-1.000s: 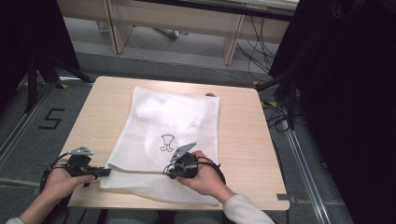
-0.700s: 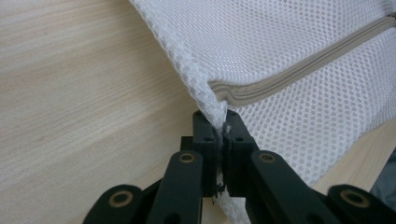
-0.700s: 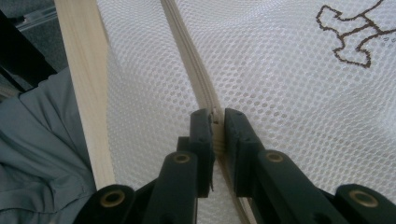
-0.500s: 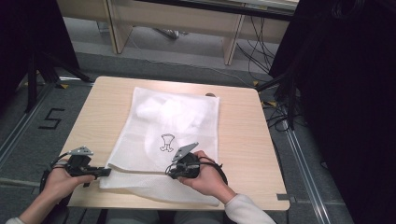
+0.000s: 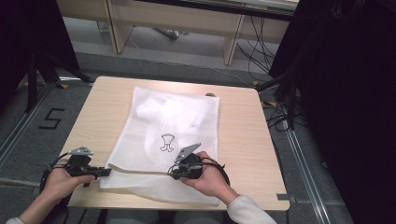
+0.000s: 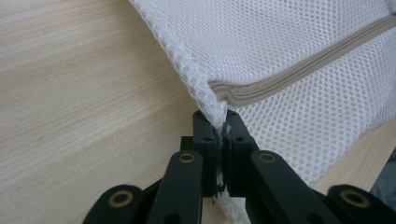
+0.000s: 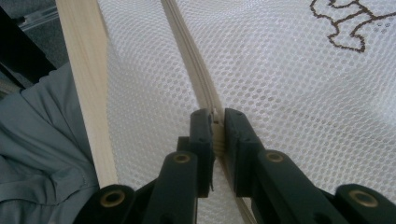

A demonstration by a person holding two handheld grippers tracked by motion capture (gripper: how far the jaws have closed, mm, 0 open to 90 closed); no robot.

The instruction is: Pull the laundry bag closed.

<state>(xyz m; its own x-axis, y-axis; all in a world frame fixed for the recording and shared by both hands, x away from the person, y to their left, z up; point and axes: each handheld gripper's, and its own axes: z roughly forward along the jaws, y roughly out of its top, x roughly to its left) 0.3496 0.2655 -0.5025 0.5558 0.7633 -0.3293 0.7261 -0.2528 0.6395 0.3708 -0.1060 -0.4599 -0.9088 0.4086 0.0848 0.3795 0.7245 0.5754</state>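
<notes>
Mesh bag unmoved since before, left tool clamped on its corner, right tool on its zipper.

The left gripper rises from the bottom edge, its two black jaws drawn together and pinching the corner of a white mesh bag. A thin fold of mesh runs down between the jaws and shows again below them. The bag spreads from the pinched corner up and to the right, its near edge slanting from the top of the frame down to the jaws. A beige zipper starts just right of the jaw tips and runs up toward the right edge. The bag lies on a pale wooden table, whose grain fills the left side.
</notes>
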